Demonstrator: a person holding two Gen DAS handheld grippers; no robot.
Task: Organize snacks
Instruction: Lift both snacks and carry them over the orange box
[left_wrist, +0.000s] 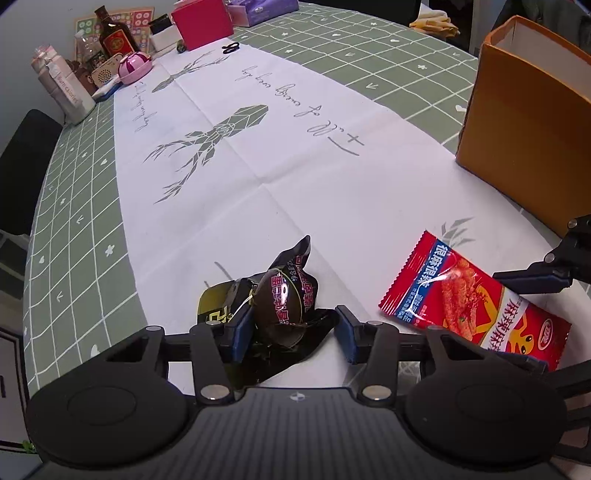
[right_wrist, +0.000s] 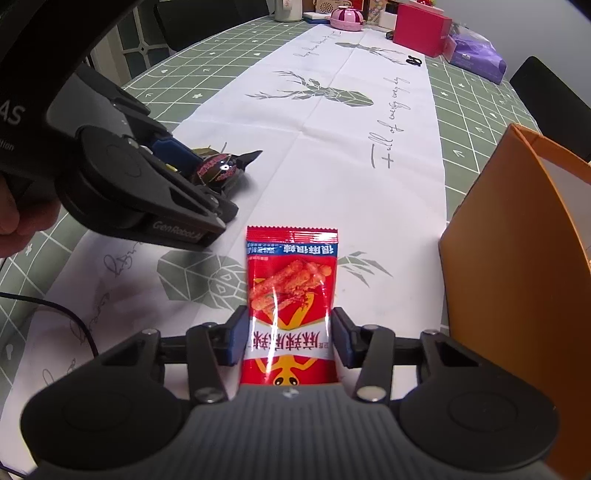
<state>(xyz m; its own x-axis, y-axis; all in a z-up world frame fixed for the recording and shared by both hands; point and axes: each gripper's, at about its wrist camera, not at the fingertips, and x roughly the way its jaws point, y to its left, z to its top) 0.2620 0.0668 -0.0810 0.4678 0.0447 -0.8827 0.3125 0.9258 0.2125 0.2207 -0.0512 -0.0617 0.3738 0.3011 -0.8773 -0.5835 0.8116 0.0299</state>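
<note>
**On the white runner: two snacks between two pairs of jaws**

On the left side of the runner (left_wrist: 295, 177), a dark packet (left_wrist: 284, 306) is seen lying crumpled on the cloth. Its long axis is set roughly away from the left wrist camera, with one twisted black tail pointed up and away toward the far end of the table and the rest spread toward the camera. The left gripper (left_wrist: 291, 332) is lowered around this packet. Its jaws are partly closed; the left blue pad is seen against the wrapper's side, while a small gap is left between the right pad and the bulge, though the flat black foil reaches that pad. A firm grasp cannot be confirmed from either view. In the right wrist view the same gripper (right_wrist: 207, 173) is seen from the side, tilted steeply down, with a hand (right_wrist: 11, 218) behind it at the left edge.

Further right, a red packet (right_wrist: 291, 306) is laid flat on the runner. In the right wrist view its long axis runs straight away from the camera, its serrated top edge pointed toward the far end of the table, its print upside down. The right gripper (right_wrist: 290, 339) is set astride its near half, jaws partly closed, both blue pads met by the packet's side edges, so the packet is taken as grasped.

At the far right, an orange box (right_wrist: 517, 258) stands upright and open-topped, near the red packet but apart from it.
</note>
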